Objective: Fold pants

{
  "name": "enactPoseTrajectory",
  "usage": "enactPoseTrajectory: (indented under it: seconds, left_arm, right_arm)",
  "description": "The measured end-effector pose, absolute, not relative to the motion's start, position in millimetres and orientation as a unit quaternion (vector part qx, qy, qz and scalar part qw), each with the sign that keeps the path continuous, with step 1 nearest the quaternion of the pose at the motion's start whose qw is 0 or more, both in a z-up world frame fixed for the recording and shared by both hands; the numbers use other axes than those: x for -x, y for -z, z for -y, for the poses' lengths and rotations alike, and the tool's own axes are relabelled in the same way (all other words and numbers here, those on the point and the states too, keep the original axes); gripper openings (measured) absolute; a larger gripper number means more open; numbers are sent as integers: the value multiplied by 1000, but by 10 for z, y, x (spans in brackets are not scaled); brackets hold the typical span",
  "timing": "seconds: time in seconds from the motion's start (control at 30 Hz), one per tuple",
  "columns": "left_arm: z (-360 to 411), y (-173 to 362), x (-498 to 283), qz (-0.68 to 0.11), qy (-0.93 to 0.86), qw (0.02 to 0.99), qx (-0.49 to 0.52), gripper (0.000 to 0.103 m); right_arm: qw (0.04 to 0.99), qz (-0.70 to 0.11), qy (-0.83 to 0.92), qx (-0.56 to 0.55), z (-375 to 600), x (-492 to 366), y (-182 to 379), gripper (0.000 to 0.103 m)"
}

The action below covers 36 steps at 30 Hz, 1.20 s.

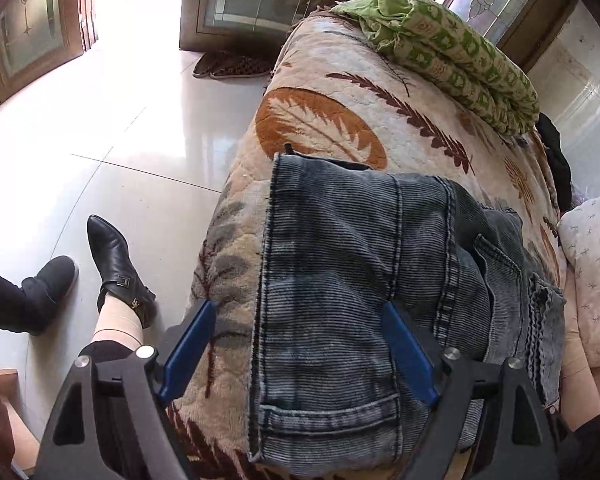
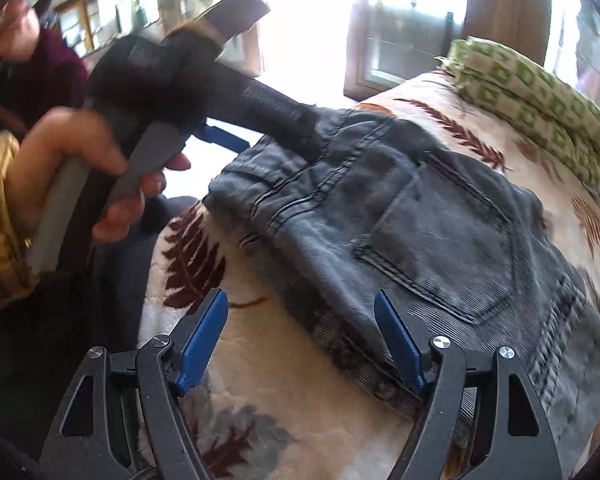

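The left gripper (image 1: 298, 312) is released, jaws wide over the folded pants' (image 1: 340, 260) edge, pinching nothing. The right gripper (image 2: 300, 304) (also released) straddles their near hem. The pants lie folded on the leaf-print blanket (image 1: 320, 120); a green quilt (image 1: 452, 64) sits beyond; feet stand on the floor (image 1: 100, 140)

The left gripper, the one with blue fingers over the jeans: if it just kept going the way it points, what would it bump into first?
Most likely the folded jeans. The left gripper points steeply down with its jaws open, straddling the denim's edge, so one finger might meet the leaf-patterned blanket instead. Depth is hard to judge here.
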<state>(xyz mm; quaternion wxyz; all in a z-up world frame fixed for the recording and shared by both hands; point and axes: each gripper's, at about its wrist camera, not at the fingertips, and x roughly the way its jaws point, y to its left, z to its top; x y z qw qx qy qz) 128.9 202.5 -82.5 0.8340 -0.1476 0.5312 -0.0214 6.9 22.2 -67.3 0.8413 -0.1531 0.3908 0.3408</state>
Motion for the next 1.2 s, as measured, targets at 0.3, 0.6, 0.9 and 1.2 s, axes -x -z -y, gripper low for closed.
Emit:
enactPoseTrajectory:
  seconds: [0.3, 0.6, 0.9, 1.2]
  left_arm:
    - [-2115, 871, -1301, -542, 38, 821, 174, 89]
    - [-2214, 743, -1276, -541, 55, 814, 207, 89]
    - [-2302, 866, -1247, -539, 54, 785, 301, 86]
    - [-2089, 645, -1205, -515, 67, 797, 309, 25]
  right_arm:
    - [847, -295, -324, 300, -723, 19, 903, 67]
    - [873, -319, -317, 187, -476, -220, 534, 18]
    - [877, -322, -316, 162, -452, -198, 469, 18]
    - [879, -328, -316, 142, -405, -194, 446, 18]
